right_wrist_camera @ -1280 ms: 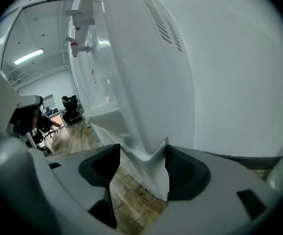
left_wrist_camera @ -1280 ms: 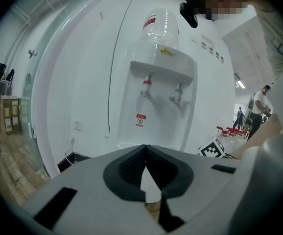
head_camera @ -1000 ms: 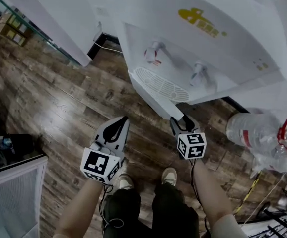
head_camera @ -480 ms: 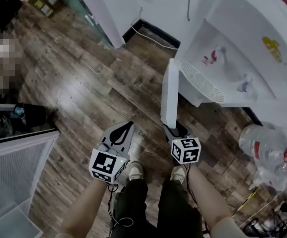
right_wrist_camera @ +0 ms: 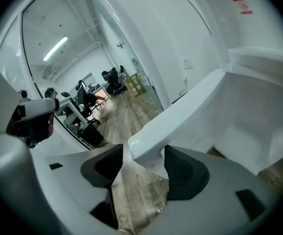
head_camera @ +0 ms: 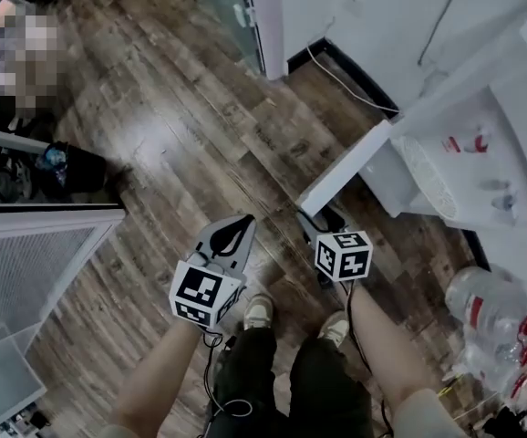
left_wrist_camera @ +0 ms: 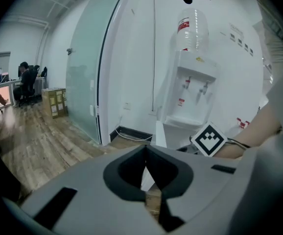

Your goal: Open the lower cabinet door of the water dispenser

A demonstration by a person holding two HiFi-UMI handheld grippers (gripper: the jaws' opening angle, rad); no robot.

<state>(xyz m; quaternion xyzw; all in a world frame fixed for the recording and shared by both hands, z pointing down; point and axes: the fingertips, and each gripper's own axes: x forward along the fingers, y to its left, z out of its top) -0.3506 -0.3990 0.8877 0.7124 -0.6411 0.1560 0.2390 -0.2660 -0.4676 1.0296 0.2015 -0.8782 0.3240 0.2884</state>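
Moved: lower cabinet door (head_camera: 346, 173), from close by the cabinet front a second ago to swung wide now; water dispenser (head_camera: 505, 144), from 12 o'clock of the head view a second ago to 3 o'clock now.
Floor (head_camera: 181, 126): one stretch of dark wood planks, filling the head view from 12 o'clock round to 8 o'clock.
Water dispenser: one, white, at the 3 o'clock edge of the head view; in the left gripper view, topped by one clear bottle (left_wrist_camera: 193, 28) set neck down.
Door: one, white, seen edge-on, reaching out from the dispenser's base toward 7 o'clock, with its free edge at the right gripper.
Jugs (head_camera: 487, 304): clear, on the floor at 4 o'clock; one plain to see, more with red caps behind it, count not clear.
Grippers: two, each bearing one marker cube, side by side just below the middle of the head view.
Right gripper (head_camera: 316, 228): jaws spreading at this moment, with the door's free edge between them; a strip of floor showing between one pad and that edge, so no pinch on it.
Left gripper (head_camera: 232, 240): at 9 o'clock of the right one, just beside it; tips pressed together, nothing between them, touching nothing.
Taps (head_camera: 453, 142): two, above the round drip grille, one marked red.
Shoes (head_camera: 262, 310): two, at 6 o'clock, below the grippers.
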